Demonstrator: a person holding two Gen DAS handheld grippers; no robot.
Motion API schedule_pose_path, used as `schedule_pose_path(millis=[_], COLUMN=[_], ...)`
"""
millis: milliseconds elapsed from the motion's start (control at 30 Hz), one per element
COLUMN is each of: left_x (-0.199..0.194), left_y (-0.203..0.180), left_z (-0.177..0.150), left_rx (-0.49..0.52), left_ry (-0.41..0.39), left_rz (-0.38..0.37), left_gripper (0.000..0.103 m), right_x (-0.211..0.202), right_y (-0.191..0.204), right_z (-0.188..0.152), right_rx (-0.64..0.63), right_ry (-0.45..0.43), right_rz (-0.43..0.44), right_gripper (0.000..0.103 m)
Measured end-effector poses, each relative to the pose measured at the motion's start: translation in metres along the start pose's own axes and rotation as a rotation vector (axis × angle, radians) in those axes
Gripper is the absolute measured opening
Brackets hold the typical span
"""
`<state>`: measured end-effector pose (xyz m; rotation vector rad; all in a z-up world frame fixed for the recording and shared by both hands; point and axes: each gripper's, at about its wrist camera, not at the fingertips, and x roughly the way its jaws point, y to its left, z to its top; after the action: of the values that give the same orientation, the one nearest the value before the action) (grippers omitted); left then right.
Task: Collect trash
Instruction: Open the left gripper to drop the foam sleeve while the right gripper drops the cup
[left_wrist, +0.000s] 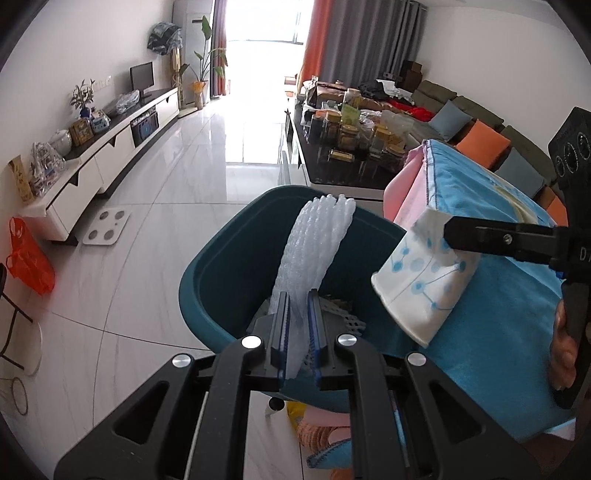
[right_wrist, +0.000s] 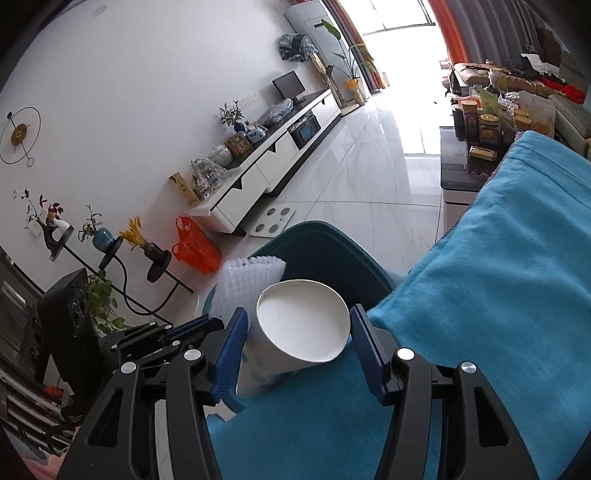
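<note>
Left gripper (left_wrist: 298, 325) clamping foam net (left_wrist: 314, 251) over teal bin (left_wrist: 221, 273); right gripper (right_wrist: 295, 339) grasping paper cup (right_wrist: 299, 325). Could spill outside: net draped across rim, cup short of opening.

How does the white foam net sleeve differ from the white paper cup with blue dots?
The foam net sleeve is long, soft and meshed, and the left gripper pinches it over the teal bin. The paper cup is stiff, smooth and tilted in the right gripper. Both are white.

The right gripper (right_wrist: 299, 347) clasps a white paper cup (right_wrist: 295, 332) between its blue pads, just before the teal bin (right_wrist: 332, 251).
</note>
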<state>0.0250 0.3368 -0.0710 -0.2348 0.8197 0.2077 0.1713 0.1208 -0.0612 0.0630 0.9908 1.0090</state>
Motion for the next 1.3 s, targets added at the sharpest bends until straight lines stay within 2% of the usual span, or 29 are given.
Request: schedule_pose_path(millis=[167,233,600,900,1100,1300], left_x=[0.009,0.013,0.025,0.024,0.019,0.008], left_y=[0.002,0.004,0.014,0.012,0.008,0.005], left_z=[-0.002,-0.003,-0.009,-0.011,-0.007,-0.006], left_rx=[-0.037,-0.052,-0.095,-0.087,-0.074,-0.069], left_ry=[0.014,0.019,0.035,0.037,0.014,-0.016], left_rz=[0.000,0.003,0.005,-0.017,-0.039,-0.052], left_gripper=[0.016,0.022,0.039,0.040,0.046,0.046], right_x=[0.010,0.010,0.000,-0.017,-0.025,-0.036], right_y=[0.005,0.006,0.001,-0.004,-0.007,-0.009], right_z=[0.003,0.003,-0.003,-0.010,-0.012,-0.013], right_rx=[0.004,0.013,0.024,0.023,0.031,0.027], right_ry=[0.014,0.011,0.001,-0.022,-0.033,-0.050], right_rz=[-0.011,-0.010,0.011,0.018,0.022,0.025], right_gripper=[0.055,0.059,0.059,0.059,0.059,0.059])
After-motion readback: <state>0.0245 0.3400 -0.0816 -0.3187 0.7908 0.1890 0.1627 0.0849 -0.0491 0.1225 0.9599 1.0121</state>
